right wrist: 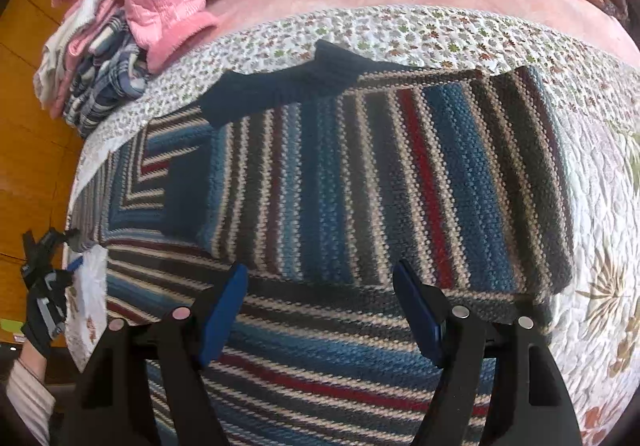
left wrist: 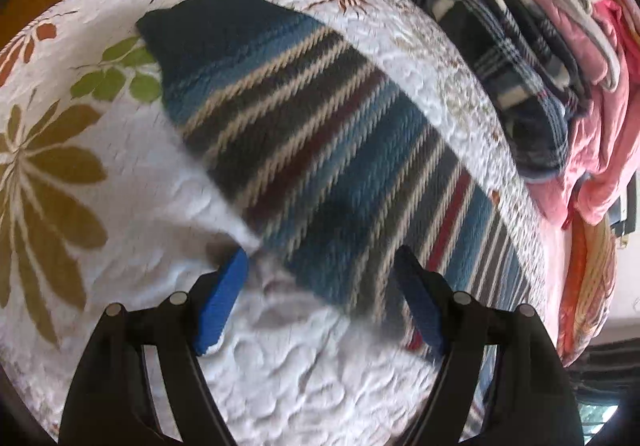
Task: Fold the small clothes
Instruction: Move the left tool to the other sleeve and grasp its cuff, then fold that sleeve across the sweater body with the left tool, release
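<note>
The left gripper [left wrist: 322,270] is seen with its blue-padded fingers [left wrist: 222,306] spread apart and nothing held between them, hovering over a corner of a striped knitted sweater [left wrist: 320,149]. The right gripper [right wrist: 320,286] is likewise held with fingers [right wrist: 224,314] apart and empty, above the sweater's [right wrist: 380,185] lower body.

The sweater is laid flat on a white floral quilt [left wrist: 100,185] covering a bed. In the right wrist view a sleeve is folded across the body, its stripes running away from the camera, while the body's stripes run crosswise. In the left wrist view, which is blurred, a sleeve's long axis runs diagonally, its dark blue cuff pointing to the far left.

A pile of folded clothes [left wrist: 520,25], pink and plaid, is stacked beside the sweater.
</note>
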The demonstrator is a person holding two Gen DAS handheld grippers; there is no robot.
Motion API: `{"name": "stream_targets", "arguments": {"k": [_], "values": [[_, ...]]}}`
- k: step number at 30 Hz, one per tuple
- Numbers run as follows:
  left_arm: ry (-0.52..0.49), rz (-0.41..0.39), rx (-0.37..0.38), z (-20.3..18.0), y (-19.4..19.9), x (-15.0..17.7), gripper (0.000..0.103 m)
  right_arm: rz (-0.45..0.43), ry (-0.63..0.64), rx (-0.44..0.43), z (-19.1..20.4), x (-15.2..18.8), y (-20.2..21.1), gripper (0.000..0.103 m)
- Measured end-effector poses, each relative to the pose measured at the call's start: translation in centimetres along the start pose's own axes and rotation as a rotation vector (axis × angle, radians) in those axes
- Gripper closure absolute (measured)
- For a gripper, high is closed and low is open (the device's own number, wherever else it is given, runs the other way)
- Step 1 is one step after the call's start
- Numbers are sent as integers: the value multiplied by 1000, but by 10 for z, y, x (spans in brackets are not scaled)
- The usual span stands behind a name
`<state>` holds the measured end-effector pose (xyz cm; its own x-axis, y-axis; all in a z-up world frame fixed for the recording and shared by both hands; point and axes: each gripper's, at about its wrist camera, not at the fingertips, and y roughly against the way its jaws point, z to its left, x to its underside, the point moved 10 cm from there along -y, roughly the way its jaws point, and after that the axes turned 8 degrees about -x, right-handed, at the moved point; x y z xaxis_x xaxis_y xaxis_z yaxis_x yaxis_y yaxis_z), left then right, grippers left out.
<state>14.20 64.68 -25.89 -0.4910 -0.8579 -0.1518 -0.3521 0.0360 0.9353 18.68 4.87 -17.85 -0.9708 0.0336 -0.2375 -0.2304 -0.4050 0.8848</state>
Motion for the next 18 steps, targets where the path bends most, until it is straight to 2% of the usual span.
{"name": "stream_targets", "arguments": {"k": [7, 8, 10, 11, 13, 14, 18], "values": [[8, -51, 1, -5, -7, -13, 27, 13, -11, 17, -10, -1, -9, 28], [-4, -57, 0, -6, -6, -14, 30, 15, -6, 21, -10, -1, -10, 28], [-35, -75, -17, -9, -8, -17, 43, 17, -1, 24, -10, -1, -12, 28], [-39, -76, -18, -9, -8, -18, 56, 16, 1, 25, -10, -1, -12, 28], [-27, -77, 16, -9, -7, -20, 71, 17, 4, 25, -9, -1, -13, 28], [-15, -70, 50, -11, -7, -20, 86, 16, 8, 26, -9, -1, -12, 28], [-15, -101, 83, -19, 4, -23, 89, 15, 25, 38, -8, -2, -12, 28]]}}
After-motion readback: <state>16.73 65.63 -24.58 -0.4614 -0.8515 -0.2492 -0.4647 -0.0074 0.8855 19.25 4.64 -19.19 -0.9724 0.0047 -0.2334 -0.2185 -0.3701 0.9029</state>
